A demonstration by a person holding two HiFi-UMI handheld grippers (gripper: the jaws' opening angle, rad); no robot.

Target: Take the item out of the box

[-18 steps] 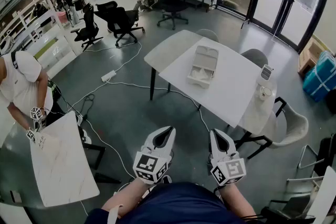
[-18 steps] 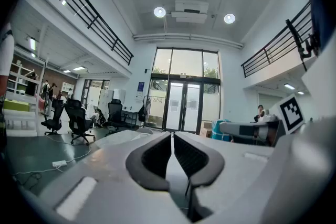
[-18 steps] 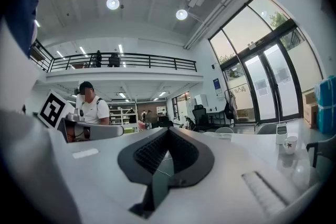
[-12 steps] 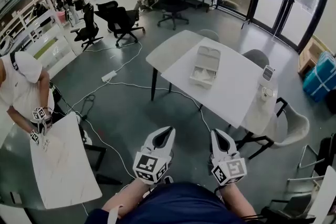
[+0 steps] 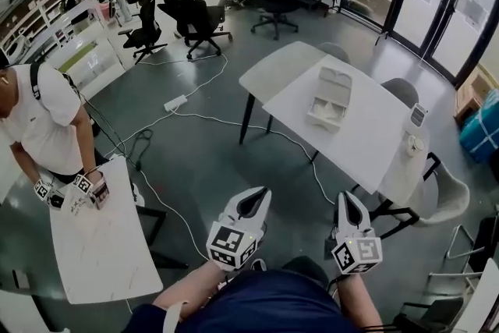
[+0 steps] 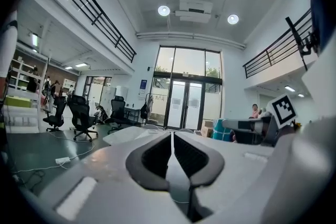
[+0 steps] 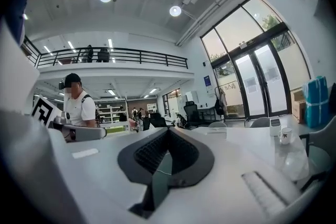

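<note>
A pale open box (image 5: 330, 96) lies on the white table (image 5: 366, 144) across the room, its lid folded back. Something white rests in its near half (image 5: 327, 115). Both grippers are held low in front of me, far from the table. My left gripper (image 5: 260, 193) is shut with nothing in it, and its jaws meet in the left gripper view (image 6: 172, 134). My right gripper (image 5: 345, 198) is shut and empty too, its jaws pressed together in the right gripper view (image 7: 168, 130).
A white device (image 5: 418, 115) and a cup (image 5: 414, 145) stand at the table's right end. Grey chairs (image 5: 444, 195) flank the table. Cables (image 5: 195, 119) run over the floor. A person (image 5: 43, 117) with grippers bends over a small white table (image 5: 97, 253) at the left.
The view has shifted, so the table and box now sit further right. The person at the left has moved closer to the small table. Both my grippers stay shut.
</note>
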